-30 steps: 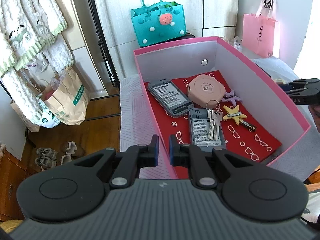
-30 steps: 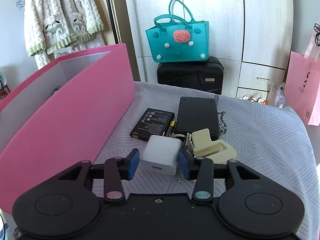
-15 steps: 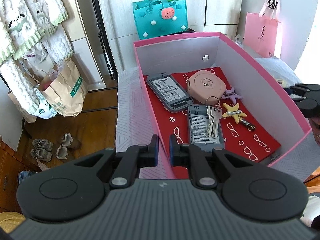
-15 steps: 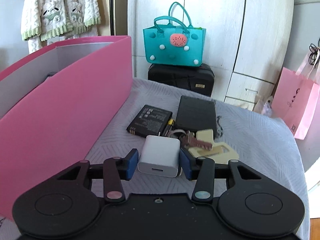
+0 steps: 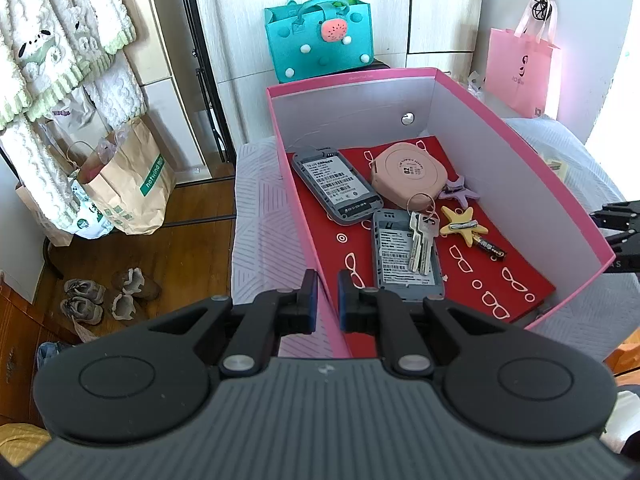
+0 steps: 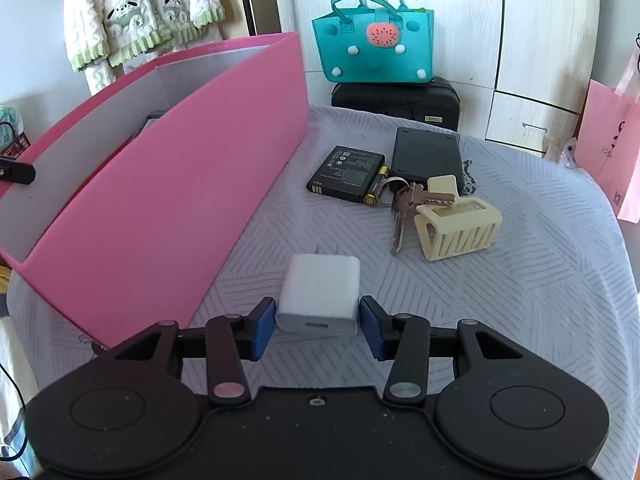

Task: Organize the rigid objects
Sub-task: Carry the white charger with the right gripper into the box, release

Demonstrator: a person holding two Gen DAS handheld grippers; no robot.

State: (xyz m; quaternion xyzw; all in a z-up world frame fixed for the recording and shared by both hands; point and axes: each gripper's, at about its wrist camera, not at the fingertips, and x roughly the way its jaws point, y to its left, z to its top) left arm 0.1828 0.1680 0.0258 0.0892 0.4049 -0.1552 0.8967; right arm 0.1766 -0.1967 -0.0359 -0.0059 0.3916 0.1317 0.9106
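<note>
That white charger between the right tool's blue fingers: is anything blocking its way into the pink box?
Only the pink box's own near wall, which rises beside the white charger on the left. The right gripper would probably need to lift over it; nothing else visibly intervenes.

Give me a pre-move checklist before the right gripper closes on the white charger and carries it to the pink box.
1. White square wall charger sits between the right gripper fingers: ok.
2. Pads touching the charger: not ok; a slim gap shows each side.
3. Charger clear of the cream plastic hair claw and loose keys: ok.
4. Left gripper steadying the pink cardboard box, its jaws astride the near wall: ok.
5. Free red floor in the box for the charger: ok, near the right corner.
6. Box wall height cleared: cannot tell.
</note>
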